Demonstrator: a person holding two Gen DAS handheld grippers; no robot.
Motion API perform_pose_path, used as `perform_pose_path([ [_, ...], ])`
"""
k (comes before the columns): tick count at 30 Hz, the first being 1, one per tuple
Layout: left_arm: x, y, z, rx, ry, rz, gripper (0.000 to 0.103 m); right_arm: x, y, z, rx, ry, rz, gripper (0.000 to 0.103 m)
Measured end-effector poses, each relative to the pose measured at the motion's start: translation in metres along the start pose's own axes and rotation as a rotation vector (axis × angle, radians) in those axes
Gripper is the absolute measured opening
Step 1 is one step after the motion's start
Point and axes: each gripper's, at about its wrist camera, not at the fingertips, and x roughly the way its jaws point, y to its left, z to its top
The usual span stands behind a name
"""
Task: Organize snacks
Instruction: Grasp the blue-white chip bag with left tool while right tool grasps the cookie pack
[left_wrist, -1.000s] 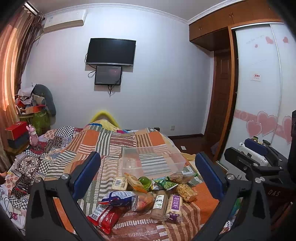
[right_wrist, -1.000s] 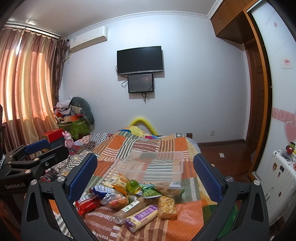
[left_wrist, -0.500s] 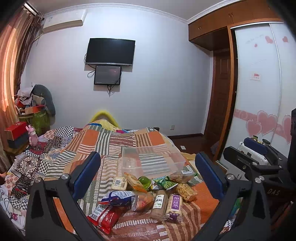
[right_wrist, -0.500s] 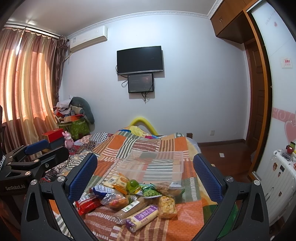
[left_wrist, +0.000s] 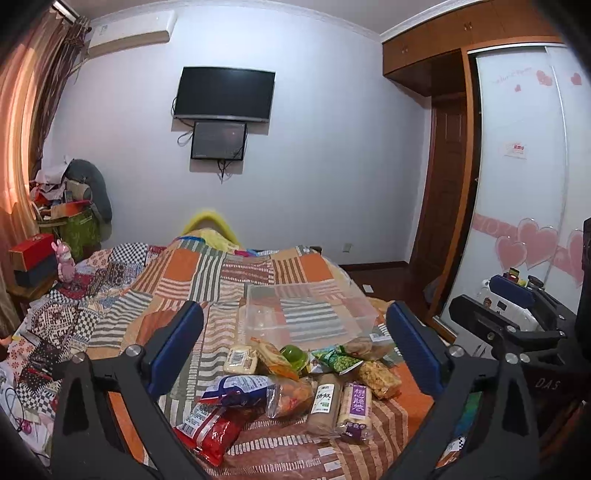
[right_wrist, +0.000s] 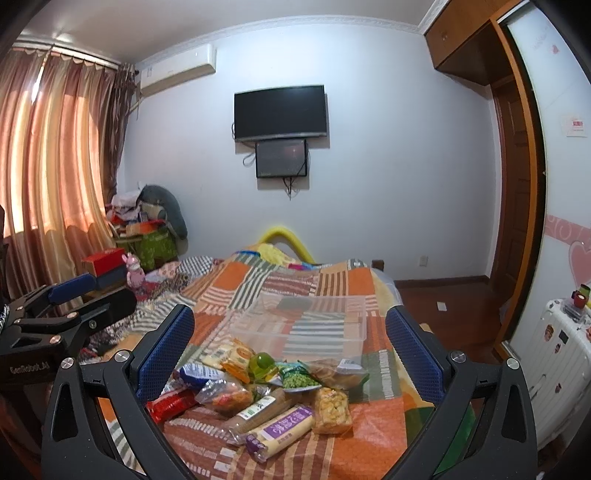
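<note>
Both the left gripper (left_wrist: 295, 347) and right gripper (right_wrist: 290, 349) hovered with fingers spread wide, empty. The snacks (left_wrist: 295, 384) lay heaped on the bedspread (left_wrist: 229, 273), just before the clear bin (left_wrist: 306, 314). Overlapping slick packets risked slipping or dragging neighbours during any pinch.

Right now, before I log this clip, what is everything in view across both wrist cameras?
bin: 1, clear, empty, on the bed behind the snacks
snacks: about ten packets, mixed colours, piled on the bed in front of the bin
purple pack: 1, nearest edge of the pile
pea bag: 1, green, mid-pile
red bag: 1, left end of the pile
bed: 1, orange striped patchwork cover
TV: 1, black, on the wall
curtains: pinkish, left wall
suitcase: 1, white, far right
left tongs: open, above the pile, holding nothing
right tongs: open, above the pile, holding nothing
</note>
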Motion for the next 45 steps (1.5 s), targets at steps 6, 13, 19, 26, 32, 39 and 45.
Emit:
perform_pose_path([
  [6,0.03,0.018,-0.012,-0.016,0.094,0.005,0.086,0.019,-0.007,-0.012,0.014,0.057,-0.003,0.103],
  [13,0.075,0.039,-0.038,-0.002,0.221,0.031,0.084,0.047,-0.027,-0.033,0.031,0.169,-0.021,0.091],
  [19,0.116,0.051,-0.065,0.001,0.339,0.007,0.085,0.075,-0.047,-0.06,0.061,0.303,-0.038,0.083],
  [26,0.152,0.059,-0.088,0.011,0.416,0.035,0.096,0.096,-0.063,-0.081,0.111,0.423,-0.036,0.079],
  [32,0.173,0.08,-0.093,-0.024,0.441,0.057,0.096,0.109,-0.067,-0.089,0.129,0.477,-0.015,0.075],
  [39,0.193,0.095,-0.11,-0.055,0.498,0.053,0.096,0.121,-0.066,-0.1,0.141,0.529,0.013,0.069],
  [45,0.209,0.097,-0.117,-0.069,0.532,0.034,0.096,0.132,-0.064,-0.108,0.15,0.57,0.019,0.064],
])
